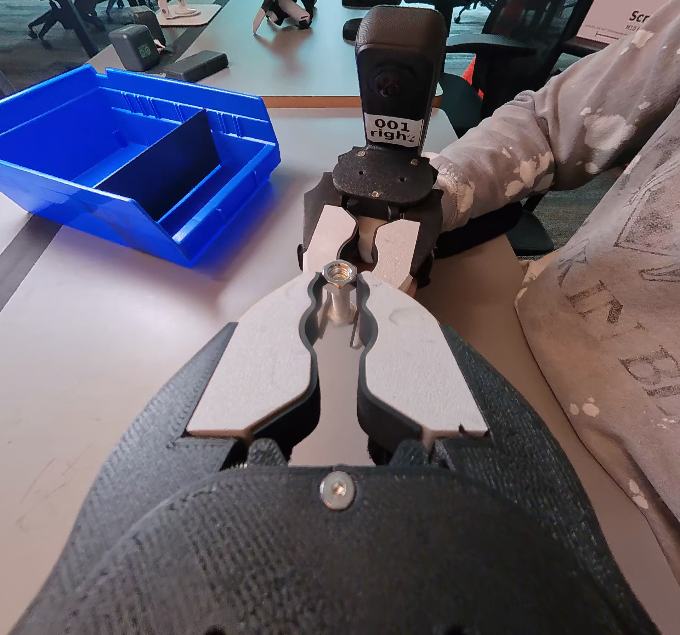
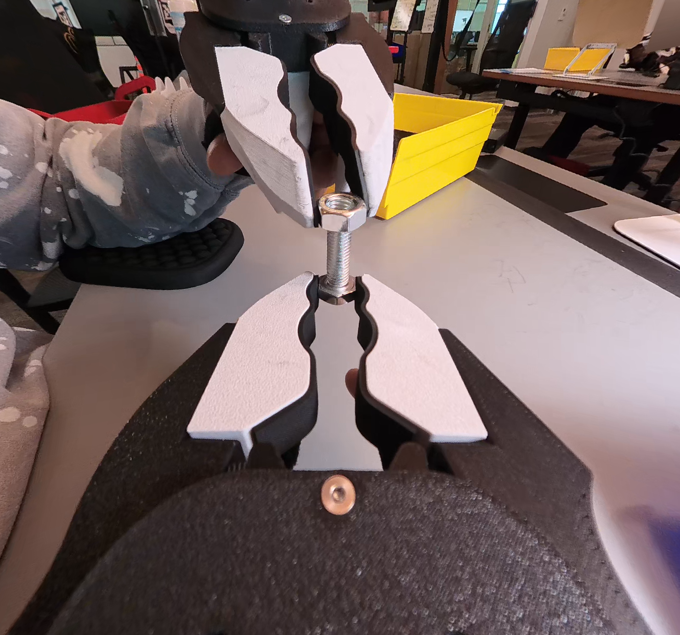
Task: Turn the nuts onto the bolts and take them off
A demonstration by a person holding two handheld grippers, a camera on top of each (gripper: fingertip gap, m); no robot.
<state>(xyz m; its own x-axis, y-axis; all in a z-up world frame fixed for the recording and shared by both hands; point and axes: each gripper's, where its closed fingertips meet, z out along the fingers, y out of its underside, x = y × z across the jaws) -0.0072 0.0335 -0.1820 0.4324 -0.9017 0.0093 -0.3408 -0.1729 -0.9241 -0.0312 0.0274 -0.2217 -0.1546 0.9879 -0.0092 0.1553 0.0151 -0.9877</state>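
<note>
Left tool [image 2: 340, 213] clamps nut [image 2: 342, 211] by flats at far end of bolt [image 2: 336, 262]; right tool [image 2: 336, 288] clamps bolt head, above surface [image 2: 478, 286]. Steel judged rigid, small, slippery; hold flats, not threads.

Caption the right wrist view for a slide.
Right gripper clamps the bolt at its base; left gripper grips the nut on top.

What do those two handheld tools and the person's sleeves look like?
Each tool, left and right, has a rough black printed body, one silver screw on top and two pale grey fingers with wavy black inner edges. The right one carries a black camera housing with a white sticker. The sleeves are grey, splashed white.
</note>
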